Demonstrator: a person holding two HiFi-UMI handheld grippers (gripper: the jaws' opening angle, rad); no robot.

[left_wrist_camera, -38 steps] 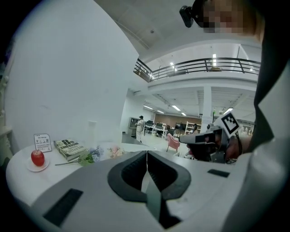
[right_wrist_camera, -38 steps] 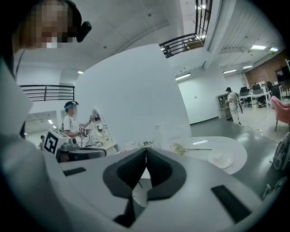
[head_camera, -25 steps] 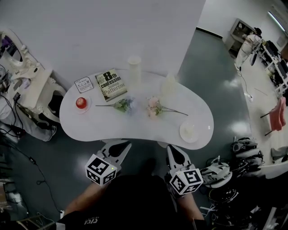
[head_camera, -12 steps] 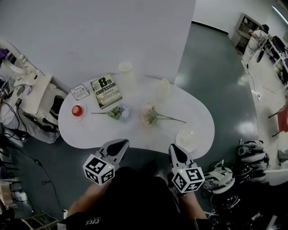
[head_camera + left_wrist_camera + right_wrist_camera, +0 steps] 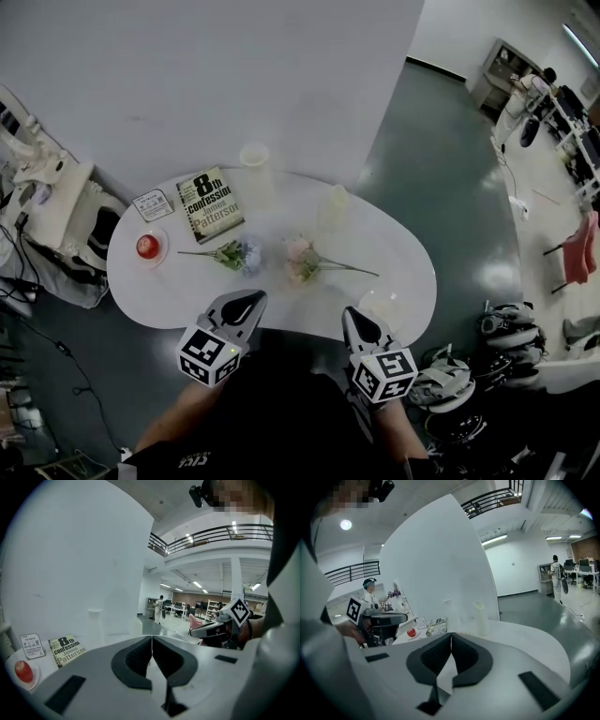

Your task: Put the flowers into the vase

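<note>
Two flower stems lie on the white kidney-shaped table (image 5: pixel 394 281): a blue-and-green flower (image 5: pixel 236 254) at the middle left and a pink flower (image 5: pixel 300 259) at the middle, its stem running right. A tall white vase (image 5: pixel 254 169) stands at the back, a second pale vase (image 5: pixel 333 207) to its right. My left gripper (image 5: pixel 251 299) and my right gripper (image 5: pixel 354 317) hover at the table's near edge, both shut and empty. In the left gripper view the jaws (image 5: pixel 152 638) meet. In the right gripper view the right gripper (image 5: pixel 451 635) is closed, with both vases (image 5: pixel 480 617) ahead.
A book (image 5: pixel 210 202), a small card (image 5: pixel 153 203) and a red apple on a saucer (image 5: pixel 147 247) sit on the table's left. A white cup on a plate (image 5: pixel 380 305) stands near my right gripper. Equipment lies on the floor at the right (image 5: pixel 511 328); a wall panel stands behind the table.
Both grippers have advanced toward the table's near edge, their tips now over it. The view has shifted, so the table sits lower and further left in frame. Jaws stay shut.
</note>
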